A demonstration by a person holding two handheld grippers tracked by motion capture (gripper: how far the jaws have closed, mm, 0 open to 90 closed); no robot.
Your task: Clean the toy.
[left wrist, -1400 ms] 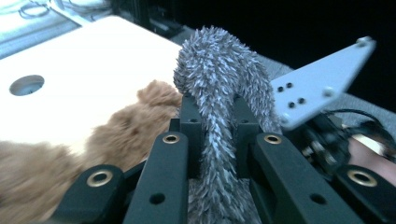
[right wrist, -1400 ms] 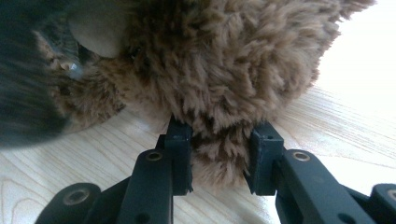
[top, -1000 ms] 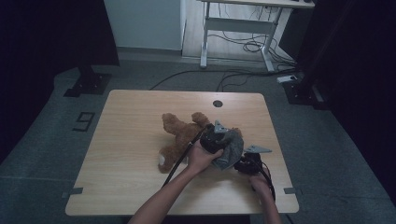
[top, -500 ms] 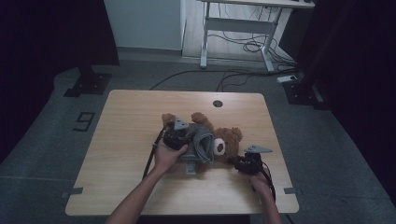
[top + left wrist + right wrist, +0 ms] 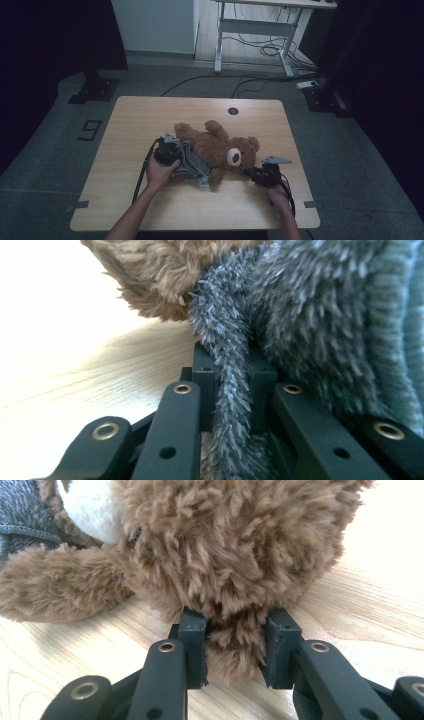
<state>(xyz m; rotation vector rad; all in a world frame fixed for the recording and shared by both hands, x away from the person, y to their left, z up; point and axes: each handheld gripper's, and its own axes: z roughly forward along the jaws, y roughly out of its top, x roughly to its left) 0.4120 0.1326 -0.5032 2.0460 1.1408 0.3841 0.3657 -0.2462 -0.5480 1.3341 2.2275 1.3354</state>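
The left gripper [image 5: 169,150] is clamped on a fold of a grey fuzzy garment [image 5: 235,390], the black jaws pinching a narrow strip of it between them, as its own view shows close up. That garment [image 5: 192,162] lies bunched over the lower body of a brown teddy bear [image 5: 220,150], which rests on its back near the middle of the wooden table [image 5: 130,125], head toward the person's right, legs toward the left. Gripping the cloth at its edge, beside the bear's legs, looks meant to let the left hand [image 5: 159,172] draw the garment along the body, either on or off; which of the two cannot be told from here. The right gripper [image 5: 261,175] is closed on a tuft of the bear's head fur [image 5: 235,650], low and close to the tabletop, jaws squeezed in on the plush. This hold most likely serves as an anchor, so the soft toy will not slide or roll when the cloth is tugged from the other end. Cables trail from both grippers back toward the person.
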